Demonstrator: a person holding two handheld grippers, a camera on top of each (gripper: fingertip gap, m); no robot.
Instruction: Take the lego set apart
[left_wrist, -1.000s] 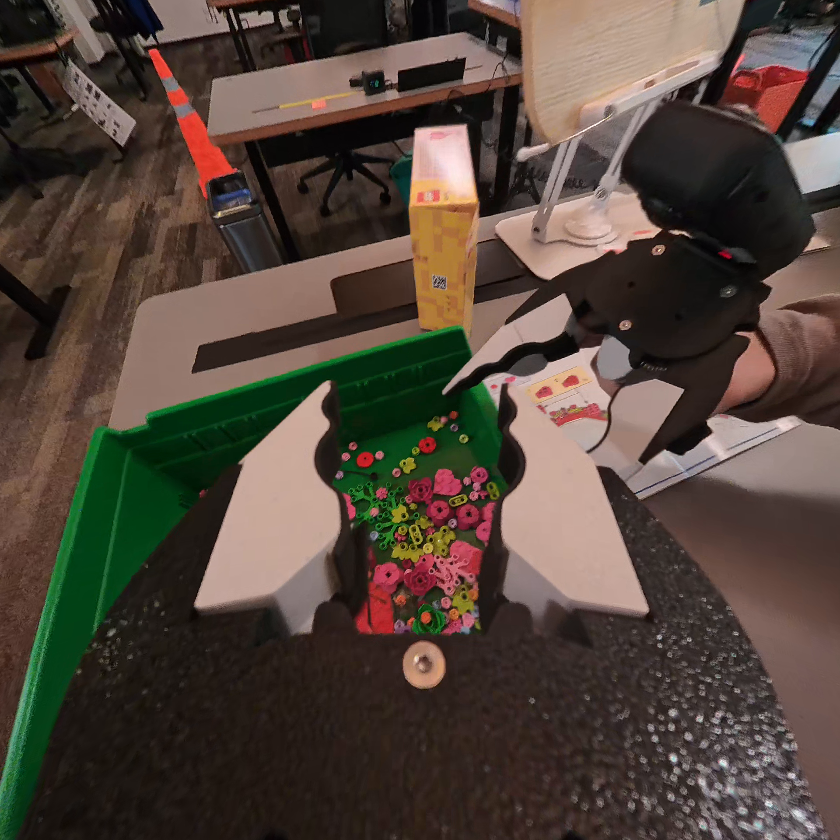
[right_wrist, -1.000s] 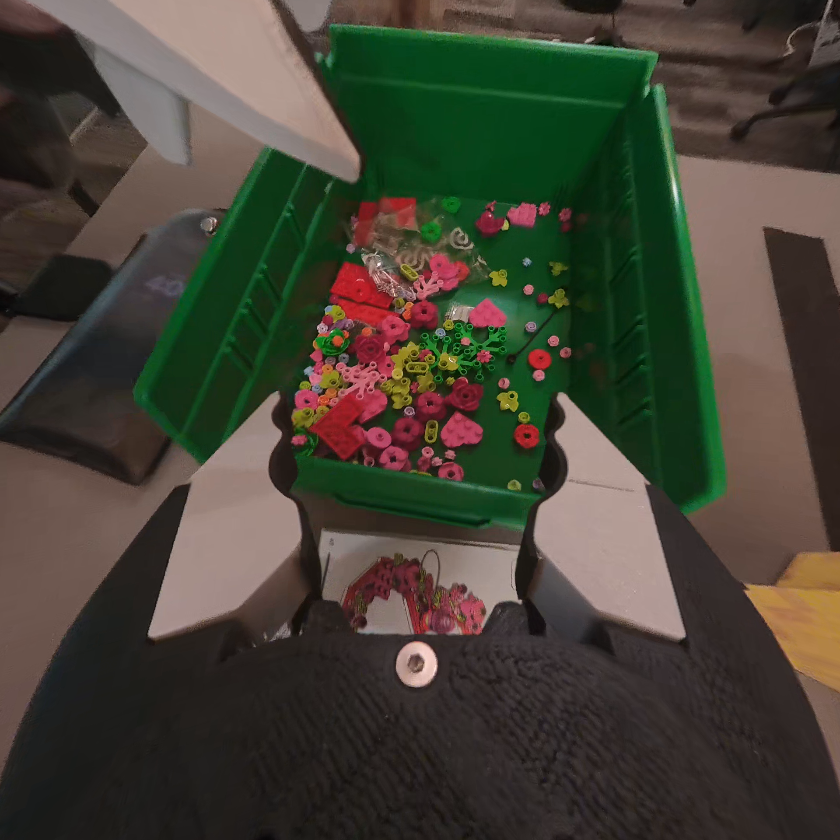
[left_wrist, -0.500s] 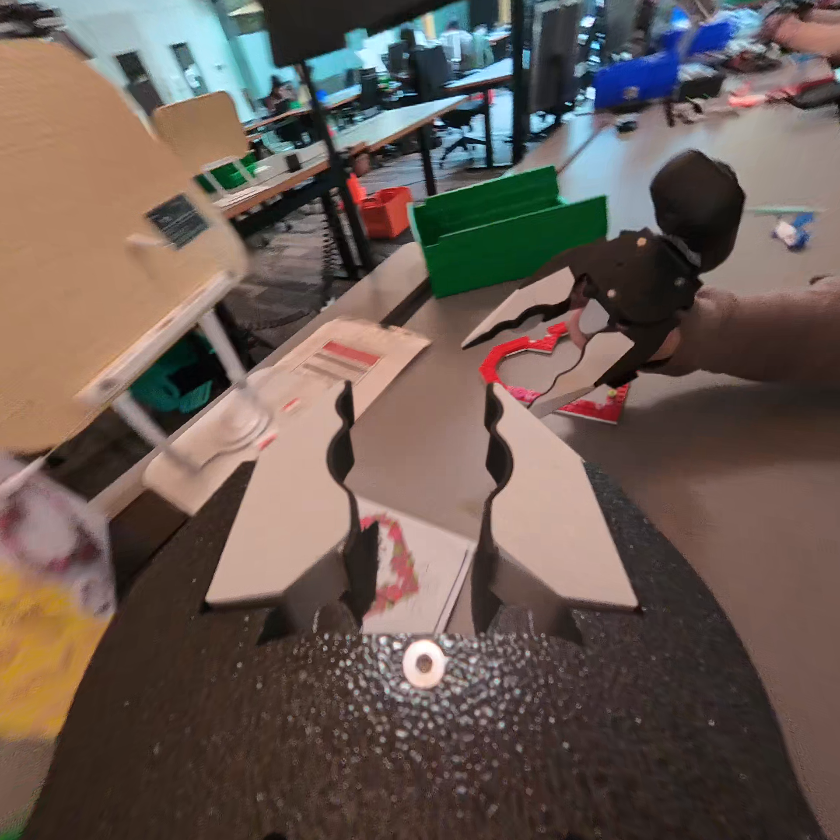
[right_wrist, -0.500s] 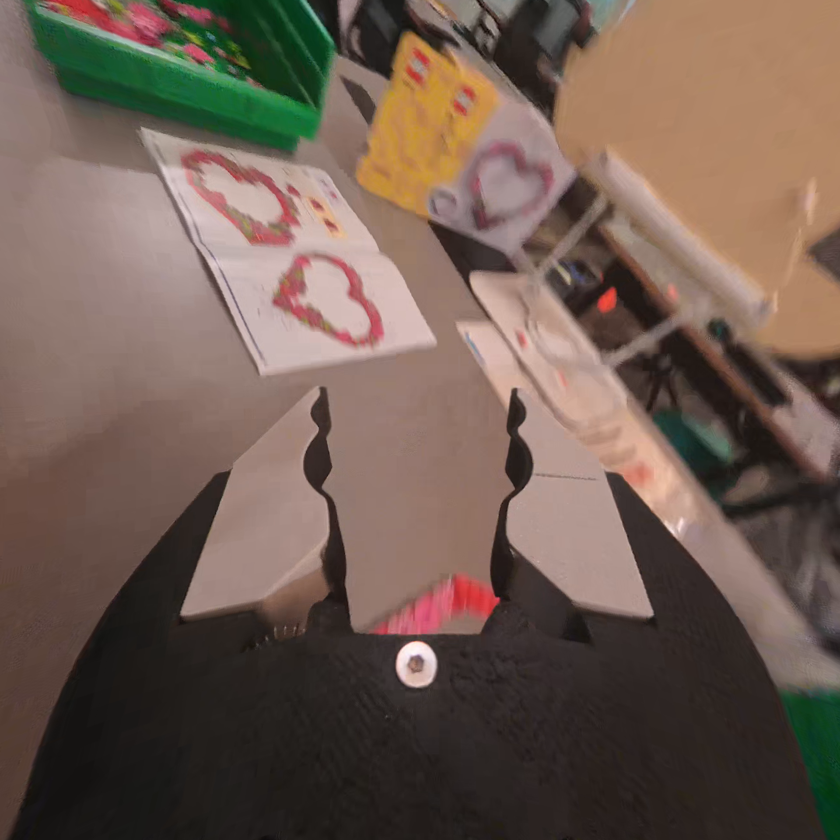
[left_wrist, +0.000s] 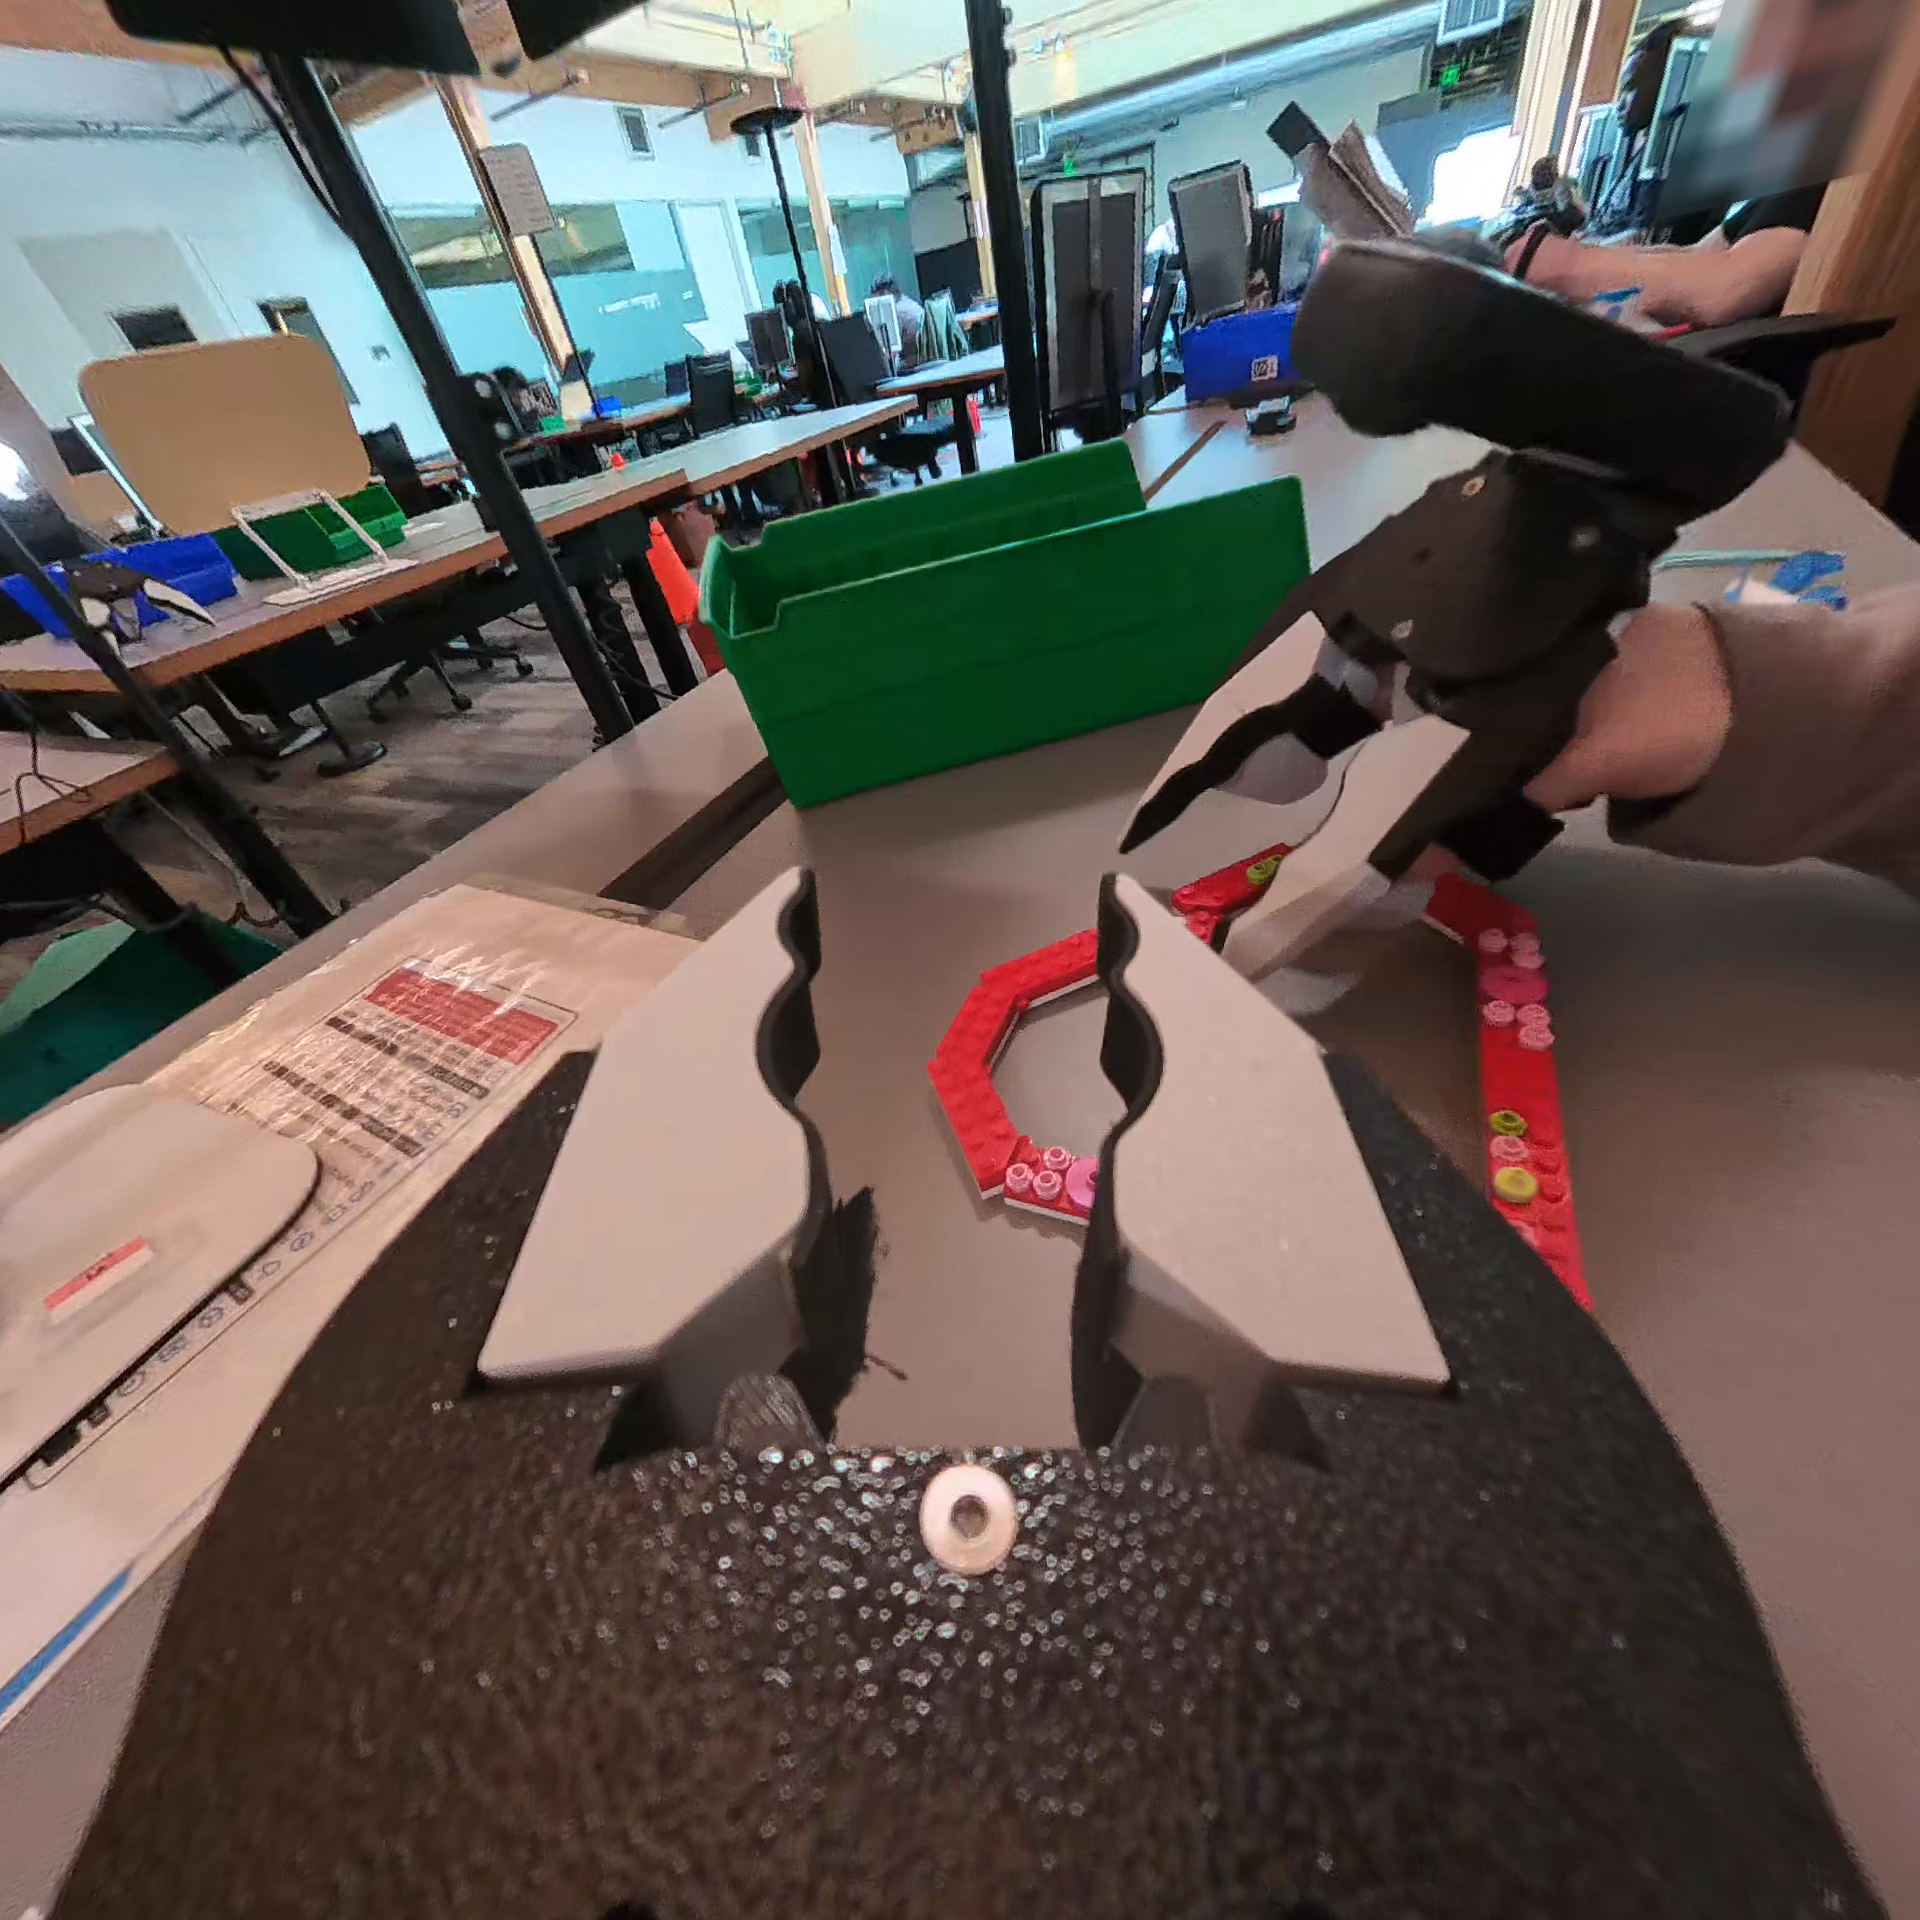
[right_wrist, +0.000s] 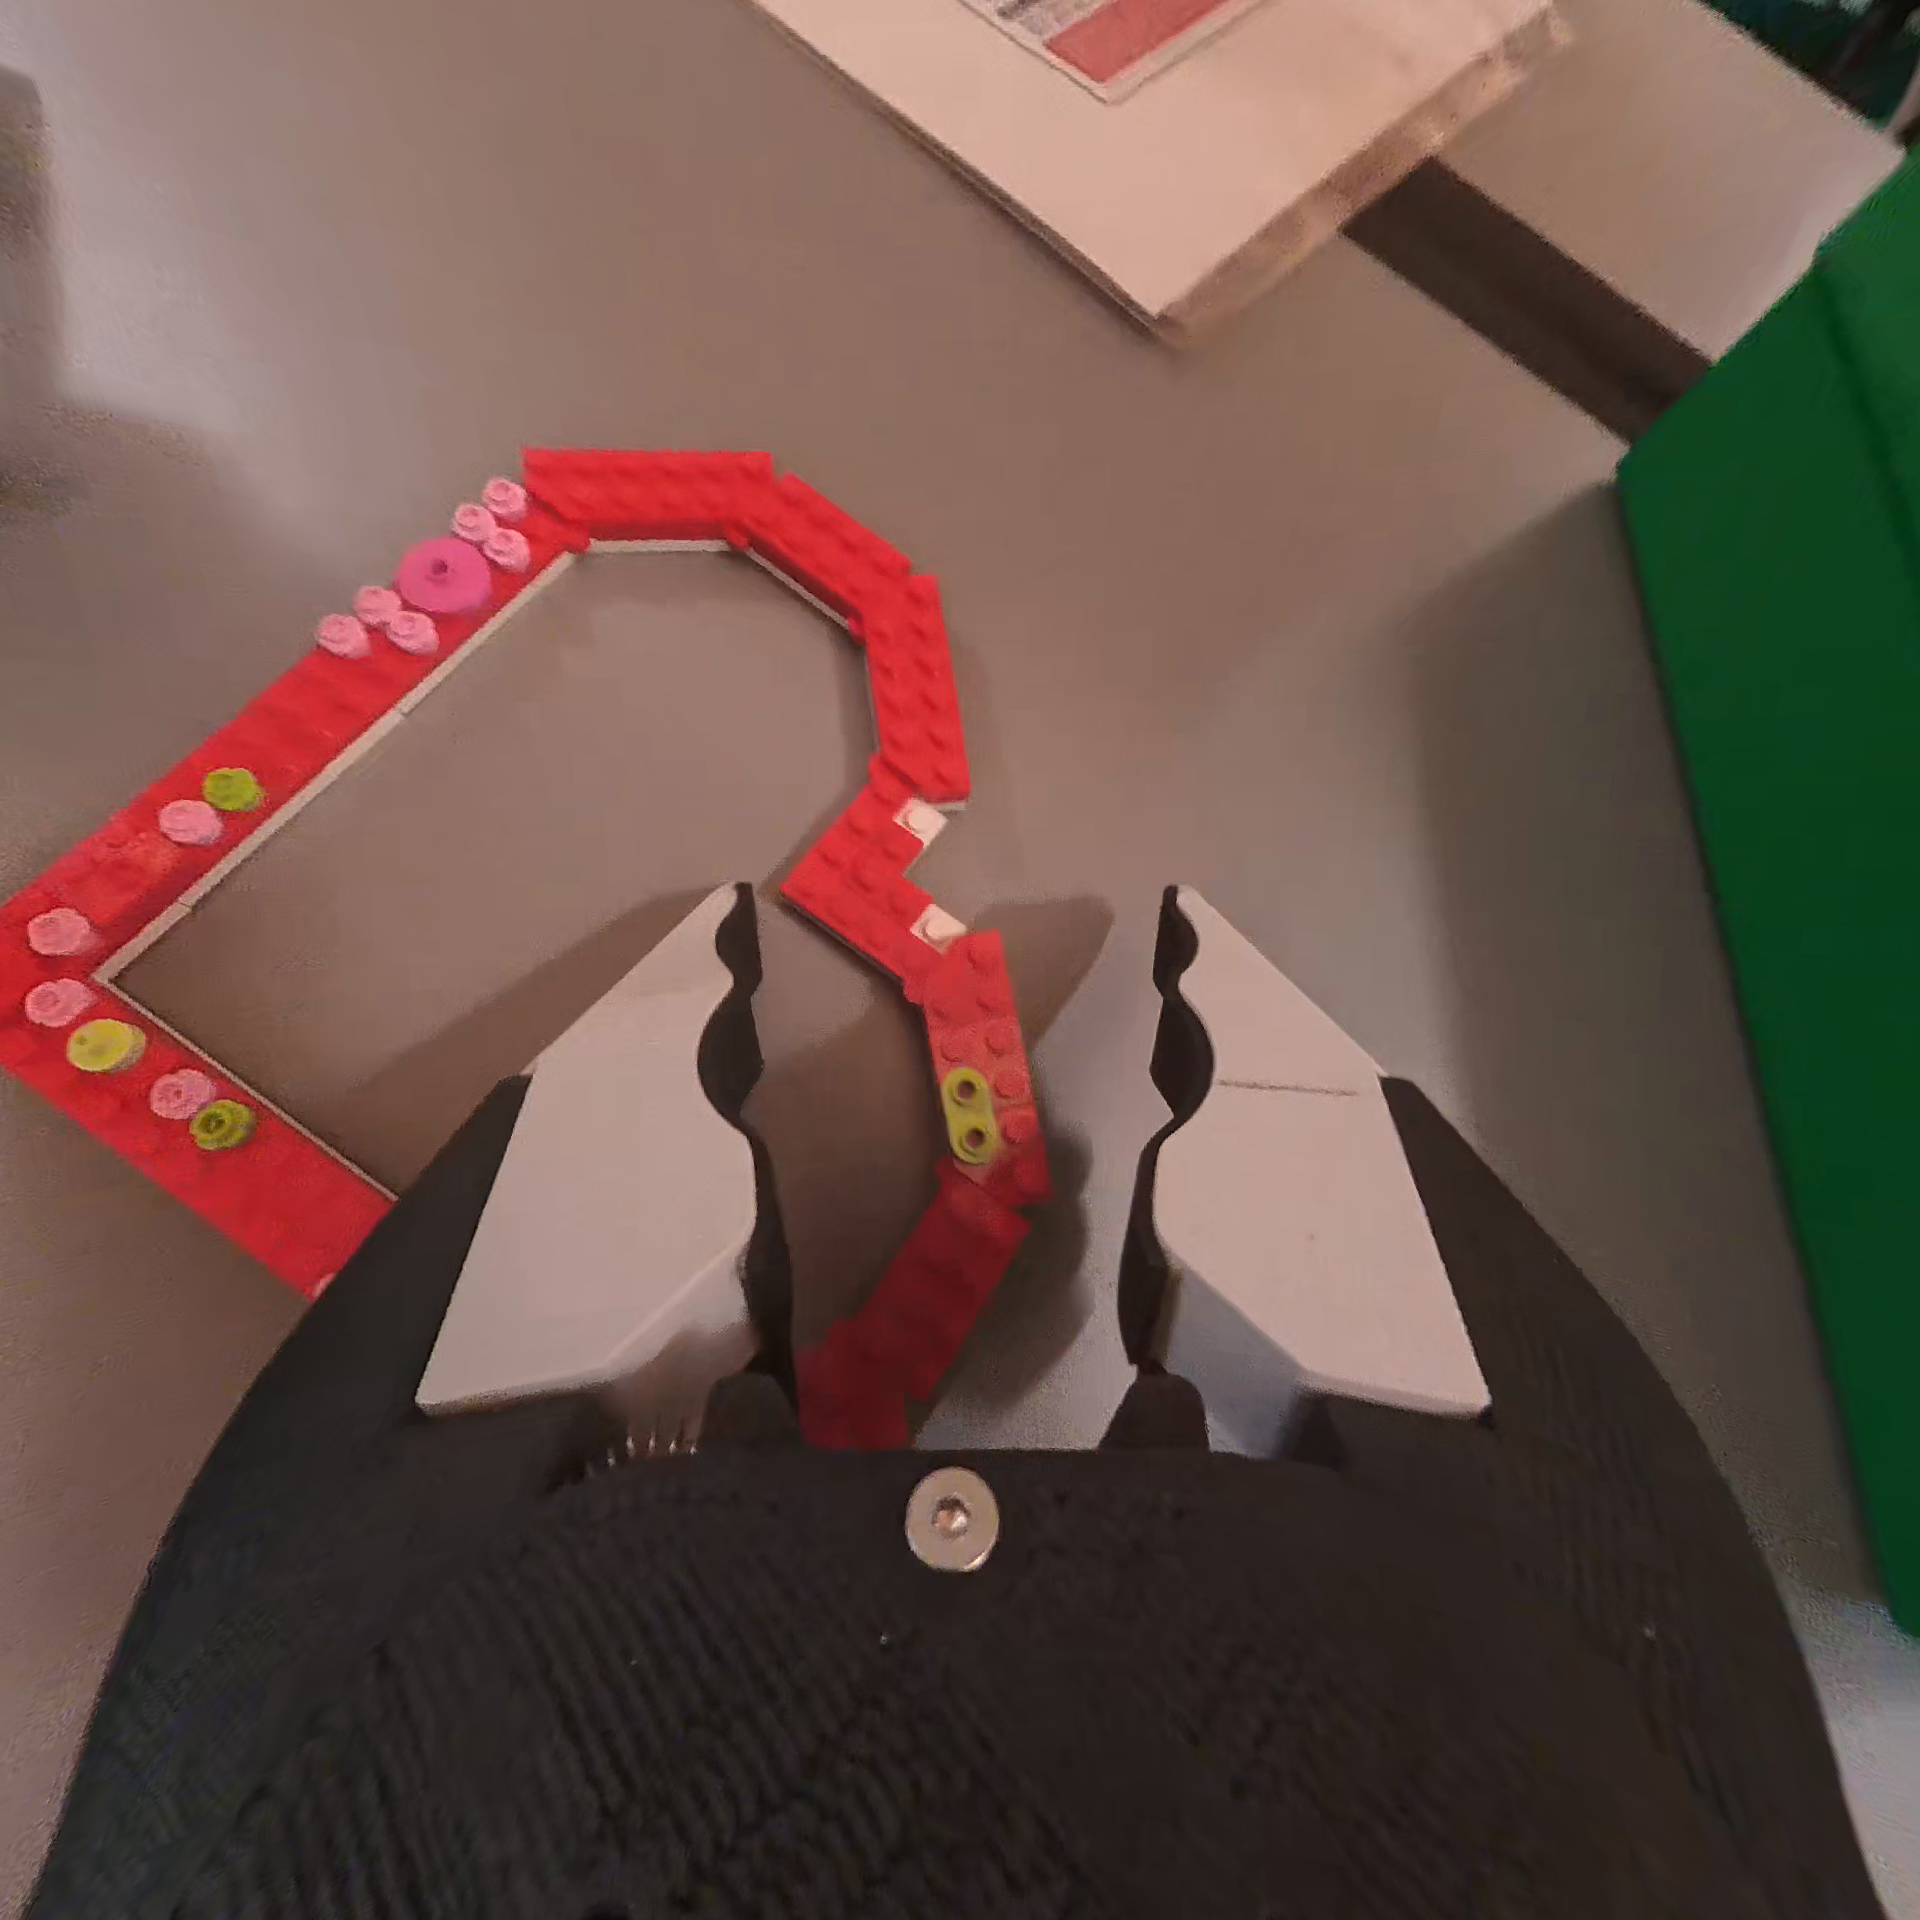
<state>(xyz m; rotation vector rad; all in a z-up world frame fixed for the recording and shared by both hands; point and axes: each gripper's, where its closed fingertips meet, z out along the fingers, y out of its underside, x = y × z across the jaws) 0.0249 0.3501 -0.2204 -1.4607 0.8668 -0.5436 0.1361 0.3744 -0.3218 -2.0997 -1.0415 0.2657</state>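
Note:
A red heart-shaped lego frame (right_wrist: 904, 675) lies flat on the grey table, with small pink and lime pieces (right_wrist: 436, 577) stuck on it. My right gripper (right_wrist: 956, 904) is open and low over one lobe of the heart. A red strip with a lime plate (right_wrist: 971, 1112) lies between its fingers, which are not closed on it. In the left wrist view the heart (left_wrist: 971, 1049) lies just ahead and to the right of my open, empty left gripper (left_wrist: 956, 904). The right gripper (left_wrist: 1184, 899) reaches down onto the heart's far side there.
A green bin (left_wrist: 997, 644) stands behind the heart; its wall is at the right in the right wrist view (right_wrist: 1787, 831). A plastic-wrapped printed sheet (left_wrist: 416, 1049) and a white stand base (left_wrist: 135, 1195) lie to the left, near the table edge. My right tips are roughly 8 cm from the heart (left_wrist: 971, 1049). The right camera catches it too, in the right wrist view (right_wrist: 746, 498).
Both grippers have swung away from the green bin of loose pieces to the red heart frame. The right gripper has come down over the heart. Both have stayed open.

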